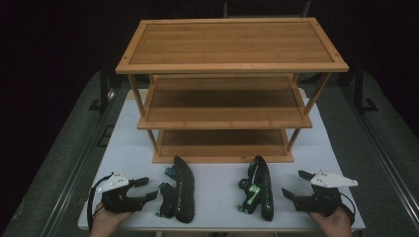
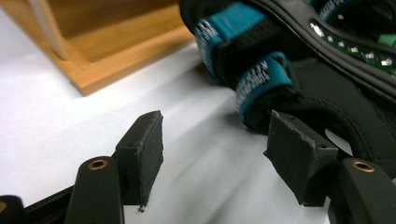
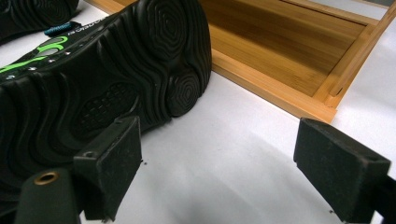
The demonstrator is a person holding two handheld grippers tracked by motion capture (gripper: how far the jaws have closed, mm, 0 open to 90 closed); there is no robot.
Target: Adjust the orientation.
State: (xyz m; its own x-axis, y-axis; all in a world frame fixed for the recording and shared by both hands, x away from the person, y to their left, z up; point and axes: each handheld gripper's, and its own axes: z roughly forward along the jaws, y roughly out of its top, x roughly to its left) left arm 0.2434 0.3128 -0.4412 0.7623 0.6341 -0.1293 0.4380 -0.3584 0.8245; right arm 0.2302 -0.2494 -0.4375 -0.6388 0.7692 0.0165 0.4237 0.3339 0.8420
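High view: a three-tier bamboo rack [image 1: 225,123] is seen at the table's [image 1: 217,185] far-centre, its bottom tier partly shaded by the upper ones. Two black sandals are laid on their sides in front of it, long axes running near-to-far, toes toward the rack. The left sandal [image 1: 182,190] is turned w/ its teal straps to the left; the right sandal [image 1: 259,187] is shown w/ green accents on its left and the sole facing right. No writing can be read at this size. The left gripper [image 1: 144,188] is held just left of the left sandal, jaws apart, nothing between them. The right gripper [image 1: 296,183] is held just right of the right sandal, jaws likewise spread and empty. Both hands are cut off by the bottom edge.

Left gripper view: the left gripper [image 2: 212,154] is seen released, white tabletop between the pads. The left sandal [image 2: 299,70] is cropped at top and right; white lettering is printed on the teal straps but is too blurred to be read. The rack's bottom corner [image 2: 98,51] is seen upper left.

Right gripper view: the right gripper [image 3: 224,161] is spread wide, empty. The right sandal's [image 3: 116,74] tread is faced toward the camera, the heel cut off at left. Small text on a teal tab, upper left, can't be made out. The rack's base [image 3: 289,60] is seen beyond.
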